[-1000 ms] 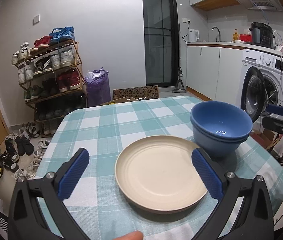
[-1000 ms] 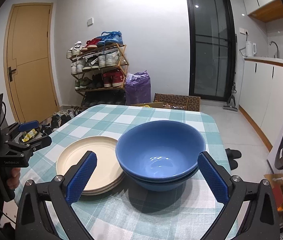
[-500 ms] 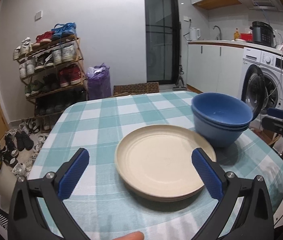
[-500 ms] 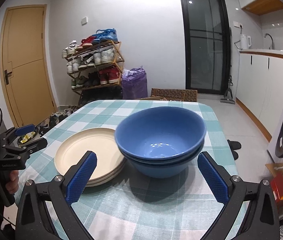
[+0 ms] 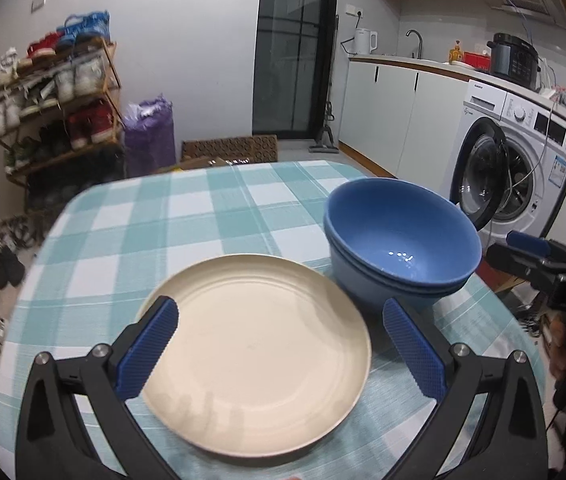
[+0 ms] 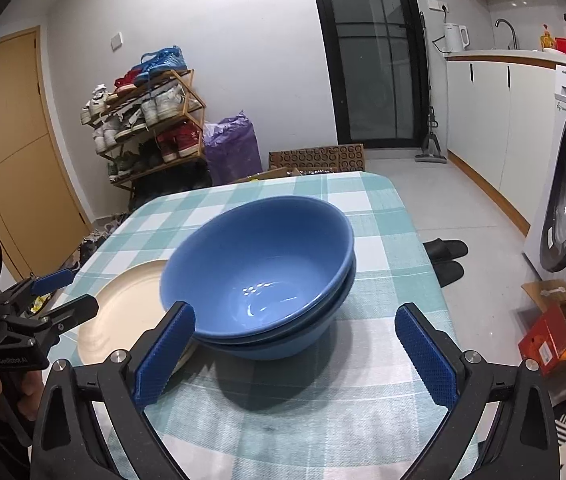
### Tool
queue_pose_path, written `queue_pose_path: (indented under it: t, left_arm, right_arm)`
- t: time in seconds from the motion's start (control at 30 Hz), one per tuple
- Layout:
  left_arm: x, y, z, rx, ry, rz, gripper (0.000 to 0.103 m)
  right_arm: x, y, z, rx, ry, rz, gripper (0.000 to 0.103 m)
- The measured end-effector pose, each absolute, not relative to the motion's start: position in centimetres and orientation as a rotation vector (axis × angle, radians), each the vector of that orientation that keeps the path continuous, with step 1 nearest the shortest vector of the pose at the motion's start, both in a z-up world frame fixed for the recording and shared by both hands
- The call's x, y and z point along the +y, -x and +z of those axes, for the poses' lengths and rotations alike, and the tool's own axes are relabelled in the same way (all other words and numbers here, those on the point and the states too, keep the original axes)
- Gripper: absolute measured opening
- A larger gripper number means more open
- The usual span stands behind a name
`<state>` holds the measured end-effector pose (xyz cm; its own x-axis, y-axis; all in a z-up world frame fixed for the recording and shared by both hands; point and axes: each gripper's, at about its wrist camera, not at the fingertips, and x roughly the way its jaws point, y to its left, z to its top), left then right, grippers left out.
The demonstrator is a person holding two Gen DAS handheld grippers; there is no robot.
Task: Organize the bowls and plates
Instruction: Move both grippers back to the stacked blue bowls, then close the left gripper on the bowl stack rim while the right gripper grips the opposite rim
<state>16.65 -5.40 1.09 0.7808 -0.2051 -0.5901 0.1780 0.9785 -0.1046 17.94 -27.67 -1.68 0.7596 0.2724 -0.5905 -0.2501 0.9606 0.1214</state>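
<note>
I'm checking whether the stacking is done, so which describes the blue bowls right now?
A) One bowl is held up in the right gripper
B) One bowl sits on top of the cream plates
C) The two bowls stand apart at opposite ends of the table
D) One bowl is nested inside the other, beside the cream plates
D: the blue bowls show two rims, one nested in the other, on the checked tablecloth beside the cream plates; the right gripper is open and empty.

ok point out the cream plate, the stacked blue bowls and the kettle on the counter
cream plate [image 5: 257, 340], left wrist view, on its flat centre
stacked blue bowls [image 6: 259, 276], right wrist view, on the inside of the top bowl
white kettle [image 5: 364, 41], left wrist view, on its body, at the counter's far end
</note>
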Motion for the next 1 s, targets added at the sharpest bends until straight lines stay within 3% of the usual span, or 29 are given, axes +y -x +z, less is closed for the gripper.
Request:
queue_pose_path:
  t: [0.4,0.53,0.6,0.8,1.0]
  left_arm:
    - [-7.9,-21.7,0.0,0.760,0.087,-0.243,0.099]
    - [-8.3,-22.7,-0.3,0.783,0.127,-0.268,0.094]
    - [-8.8,-23.2,-0.4,0.801,0.135,-0.286,0.090]
    - [-9.9,-24.4,-1.0,0.850,0.161,-0.334,0.069]
    - [-10.7,-25.2,-1.2,0.891,0.184,-0.374,0.054]
  right_arm:
    - [-28.7,-22.3,-2.3,0.749,-0.055,0.264,0.101]
    - [-28.7,-23.7,-2.9,0.777,-0.075,0.274,0.093]
    - [-28.7,-24.4,-3.3,0.792,-0.092,0.280,0.084]
    - [-28.8,-25.5,-4.2,0.832,-0.144,0.293,0.074]
    - [-28.8,-26.4,-4.8,0.857,-0.167,0.302,0.069]
